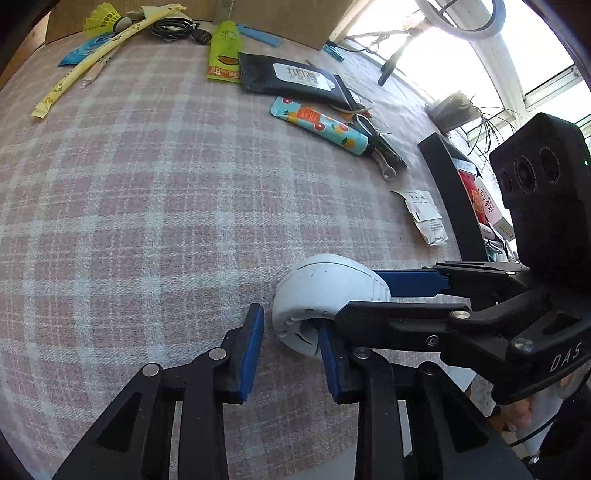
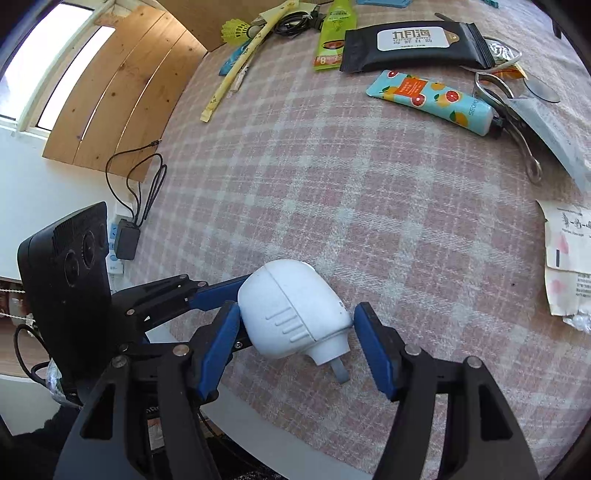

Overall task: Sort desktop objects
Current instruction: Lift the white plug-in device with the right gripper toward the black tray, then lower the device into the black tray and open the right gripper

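Observation:
A rounded white plastic device [image 2: 288,306] with a short stub lies on the pink checked tablecloth [image 2: 332,184] near the table's front edge. My right gripper [image 2: 295,328] straddles it, with one blue pad against each side. In the left wrist view the same device [image 1: 325,291] sits between the right gripper's fingers [image 1: 410,282]. My left gripper [image 1: 290,354] is just left of it, its jaws narrow with only cloth between them. Its right fingertip [image 1: 327,350] is at the device's open end.
Further back lie a fruit-print tube [image 2: 432,99], a black wipes pack [image 2: 413,44], a green sachet [image 2: 332,37], metal tongs [image 2: 517,122], a yellow paper-wrapped stick [image 2: 240,62], a shuttlecock [image 2: 234,31] and cables. A paper slip [image 2: 569,258] lies right. A black tray [image 1: 454,199] stands beyond it.

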Demonstrator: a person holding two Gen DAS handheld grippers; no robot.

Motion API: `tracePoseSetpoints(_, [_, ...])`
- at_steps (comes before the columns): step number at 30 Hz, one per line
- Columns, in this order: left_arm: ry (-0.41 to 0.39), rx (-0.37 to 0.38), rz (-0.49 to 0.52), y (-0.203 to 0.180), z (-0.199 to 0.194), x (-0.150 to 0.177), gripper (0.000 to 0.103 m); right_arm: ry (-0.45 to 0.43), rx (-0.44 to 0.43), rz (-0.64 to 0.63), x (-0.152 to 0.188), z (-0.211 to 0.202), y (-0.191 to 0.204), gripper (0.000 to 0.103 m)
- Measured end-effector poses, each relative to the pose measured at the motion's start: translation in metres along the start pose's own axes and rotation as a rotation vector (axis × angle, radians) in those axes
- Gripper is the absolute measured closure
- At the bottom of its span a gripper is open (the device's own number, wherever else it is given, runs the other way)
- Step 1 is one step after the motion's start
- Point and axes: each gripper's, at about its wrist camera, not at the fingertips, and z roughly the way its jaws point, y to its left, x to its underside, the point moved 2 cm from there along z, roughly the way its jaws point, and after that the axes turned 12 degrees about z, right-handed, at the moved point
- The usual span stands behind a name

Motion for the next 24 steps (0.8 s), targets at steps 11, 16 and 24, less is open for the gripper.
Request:
tracePoseSetpoints(11, [0.012,0.018,0.107,-0.051,0.023,-0.048,0.082,-0.139,-0.004,0.163,-0.008,-0.047,-0.048,0.04])
tracePoseSetpoints(16, [0.002,0.047,0.192,-0.097,0.034,-0.081,0.082,-0.256,0.014,0.237,-0.004,-0.092,-0.073,0.04])
tracePoseSetpoints(24, [0.009,0.129,0.387,-0.192,0.056,-0.113,0.082,-0.443,0.027,0.389,0.033,-0.173,-0.127,0.04])
